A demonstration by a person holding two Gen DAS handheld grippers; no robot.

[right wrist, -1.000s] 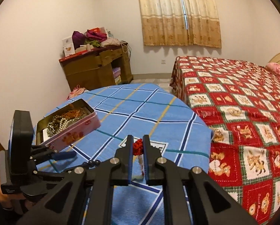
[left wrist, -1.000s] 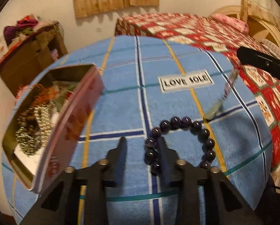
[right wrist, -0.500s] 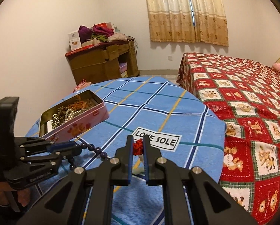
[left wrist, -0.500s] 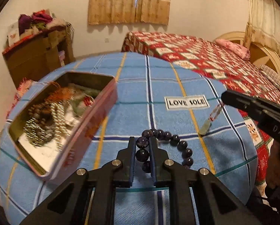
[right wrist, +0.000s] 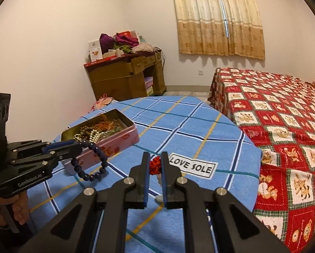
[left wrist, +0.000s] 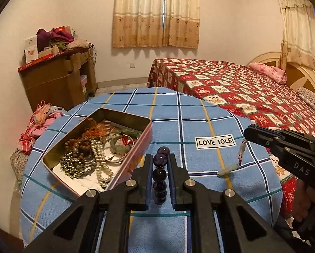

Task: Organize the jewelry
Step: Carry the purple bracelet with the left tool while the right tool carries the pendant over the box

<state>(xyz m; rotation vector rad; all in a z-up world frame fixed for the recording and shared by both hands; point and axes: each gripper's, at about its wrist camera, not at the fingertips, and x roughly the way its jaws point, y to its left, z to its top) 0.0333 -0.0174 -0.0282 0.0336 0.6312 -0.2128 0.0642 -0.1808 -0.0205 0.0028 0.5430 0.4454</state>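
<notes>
My left gripper (left wrist: 160,157) is shut on a dark purple bead bracelet (left wrist: 159,174), a short row of beads pinched between its fingers. In the right wrist view the left gripper (right wrist: 79,145) holds the bracelet (right wrist: 103,164) dangling as a loop just above the cloth, close in front of the pink tin (right wrist: 123,138). My right gripper (right wrist: 155,155) is shut on the red knot of a pendant cord (right wrist: 155,166). In the left wrist view the right gripper (left wrist: 247,132) lets the cord hang down, and the pale green stone (left wrist: 226,171) rests on the cloth. The open tin (left wrist: 126,115) holds several necklaces and bangles.
A round table (left wrist: 199,118) carries a blue plaid cloth with a "LOVE SOLE" label (left wrist: 215,141). A bed with a red quilt (left wrist: 242,88) stands right behind it. A wooden cabinet (left wrist: 56,82) and a heap of clothes (left wrist: 39,124) are at the left.
The left gripper closed on the bracelet and lifted it off the cloth, rising and tilting up. The right gripper kept the pendant and drifted slightly.
</notes>
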